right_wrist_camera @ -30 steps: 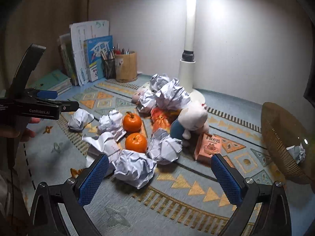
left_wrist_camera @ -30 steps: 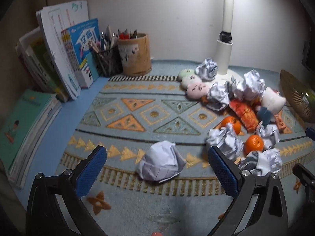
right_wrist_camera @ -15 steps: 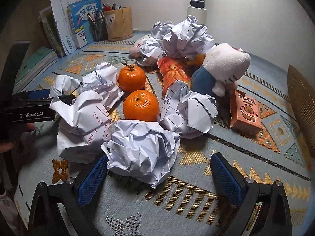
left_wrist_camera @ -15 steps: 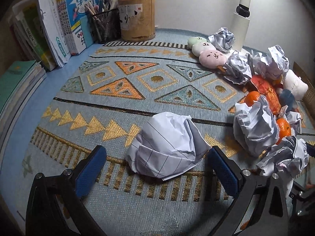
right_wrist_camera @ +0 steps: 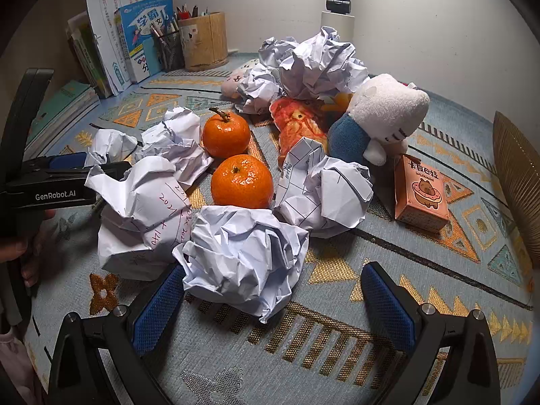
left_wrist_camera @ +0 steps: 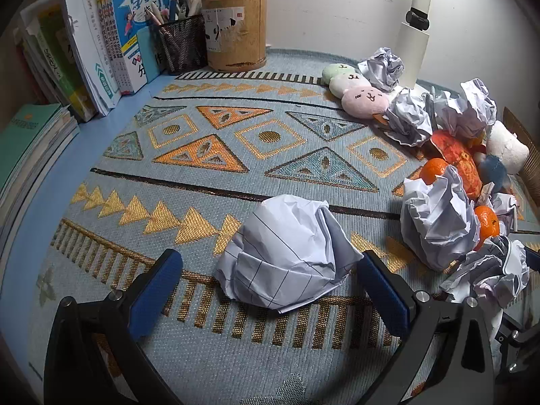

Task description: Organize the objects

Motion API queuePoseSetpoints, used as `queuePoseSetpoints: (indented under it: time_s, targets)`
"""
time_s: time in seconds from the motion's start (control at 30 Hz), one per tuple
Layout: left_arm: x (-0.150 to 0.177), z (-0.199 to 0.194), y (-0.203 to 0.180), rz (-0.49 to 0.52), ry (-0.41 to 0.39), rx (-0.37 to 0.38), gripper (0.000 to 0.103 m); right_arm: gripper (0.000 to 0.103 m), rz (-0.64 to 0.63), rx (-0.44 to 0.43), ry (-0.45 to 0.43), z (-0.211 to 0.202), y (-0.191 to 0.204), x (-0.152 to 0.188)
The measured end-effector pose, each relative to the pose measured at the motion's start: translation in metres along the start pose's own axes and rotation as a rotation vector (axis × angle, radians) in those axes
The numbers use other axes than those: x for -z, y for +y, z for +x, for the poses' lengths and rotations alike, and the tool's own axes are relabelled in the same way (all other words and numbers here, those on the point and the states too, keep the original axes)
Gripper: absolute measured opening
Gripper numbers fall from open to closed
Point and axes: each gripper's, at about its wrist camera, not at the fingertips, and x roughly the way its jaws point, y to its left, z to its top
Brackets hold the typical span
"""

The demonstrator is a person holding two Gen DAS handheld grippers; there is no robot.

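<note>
While both grippers sit low over the pale blue woven mat with gold and orange triangles (left_wrist_camera: 236,141), each has its blue-padded jaws spread wide.

Left gripper (left_wrist_camera: 270,290): straddles a crumpled ball of lined white paper (left_wrist_camera: 290,253); the right pad is just beside the paper, the left pad apart from it.

Right gripper (right_wrist_camera: 273,303): straddles a crumpled ball of plain white paper (right_wrist_camera: 243,256); the left pad is at the paper's edge, the right pad well apart.

Behind that ball: two orange mandarins (right_wrist_camera: 241,182), further paper balls, a white and blue plush toy (right_wrist_camera: 381,114), a small pink printed carton (right_wrist_camera: 422,192).

Rear left: upright books (left_wrist_camera: 135,33), black mesh pen cup (left_wrist_camera: 184,45), round wooden pen holder (left_wrist_camera: 236,33).
</note>
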Motion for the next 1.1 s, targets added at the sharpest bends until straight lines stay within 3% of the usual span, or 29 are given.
queuePoseSetpoints:
  time_s: [1.1]
  targets:
    - [0.0002, 0.0003, 0.0003, -0.001, 0.0, 0.0, 0.103, 0.103, -0.003, 0.002, 0.0, -0.002, 0.0031, -0.0021]
